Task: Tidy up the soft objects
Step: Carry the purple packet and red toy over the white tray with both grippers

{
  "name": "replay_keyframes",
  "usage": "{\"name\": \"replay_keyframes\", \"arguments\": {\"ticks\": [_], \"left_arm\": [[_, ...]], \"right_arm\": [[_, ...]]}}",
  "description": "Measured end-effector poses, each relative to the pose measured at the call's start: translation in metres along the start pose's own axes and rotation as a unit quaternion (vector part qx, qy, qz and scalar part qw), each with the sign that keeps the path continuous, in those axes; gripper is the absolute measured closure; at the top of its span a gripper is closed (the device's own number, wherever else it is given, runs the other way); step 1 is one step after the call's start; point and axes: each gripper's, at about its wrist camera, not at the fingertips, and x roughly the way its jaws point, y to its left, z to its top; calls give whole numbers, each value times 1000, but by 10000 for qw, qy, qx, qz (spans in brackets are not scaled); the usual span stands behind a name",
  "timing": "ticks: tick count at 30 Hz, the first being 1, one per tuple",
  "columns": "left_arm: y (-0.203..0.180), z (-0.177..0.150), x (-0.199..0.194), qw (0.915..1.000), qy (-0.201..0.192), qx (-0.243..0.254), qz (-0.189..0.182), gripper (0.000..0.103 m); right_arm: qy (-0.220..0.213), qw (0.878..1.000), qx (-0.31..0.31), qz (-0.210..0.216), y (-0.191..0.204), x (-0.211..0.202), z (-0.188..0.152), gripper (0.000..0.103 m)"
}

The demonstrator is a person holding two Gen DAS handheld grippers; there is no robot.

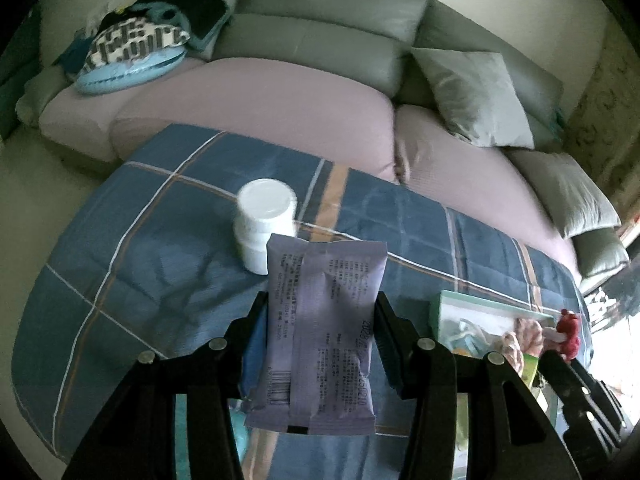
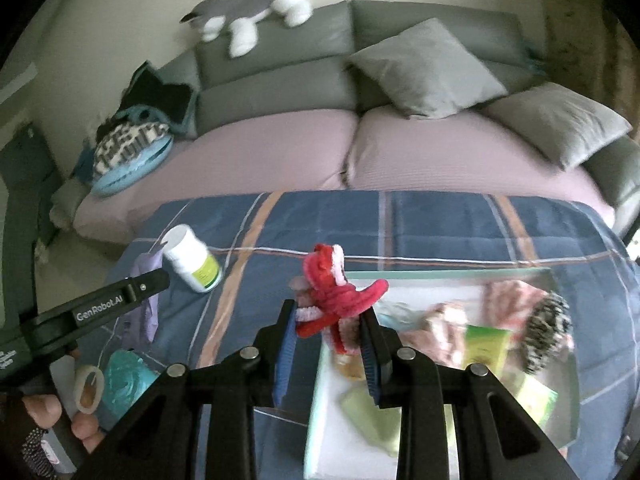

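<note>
Red plush toy (image 2: 334, 296) sits pinched in your right gripper (image 2: 330, 320) (barely held). Left gripper (image 1: 320, 328) clamps the pouch (image 1: 320, 328); either could slip short of the box (image 2: 316, 420).

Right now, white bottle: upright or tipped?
Upright. The white bottle stands on its base on the plaid quilt, cap on top; the right wrist view shows the same.

Left wrist view angled down across the plaid-covered table (image 1: 120, 240) toward the sofa (image 1: 320, 32), right wrist view likewise, slightly blurred, both sharing the white bottle (image 2: 192, 260) and perhaps the same box (image 2: 440, 276).
</note>
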Motion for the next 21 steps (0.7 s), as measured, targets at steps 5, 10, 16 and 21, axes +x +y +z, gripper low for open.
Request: {"name": "replay_keyframes", "arguments": {"ticks": [5,10,16,21], "left_arm": [[-26,-4,-9,9994,-71,300,-164,52],[-51,-10,-20,9976,-152,591,-341,52],[-79,-20,-30,9940,-194,946,-514,52],[-106,-34,-33,9895,-135,1287,-648,52]], "right_arm": [[-168,9990,318,-268,-33,-26,-7,71],[-253,9955,722,-555,-72,-46,-17,71],[-318,9883,1228,-845,-117,-68,-29,71],[-329,9829,1521,-985,-147,-82,-39,71]]}}
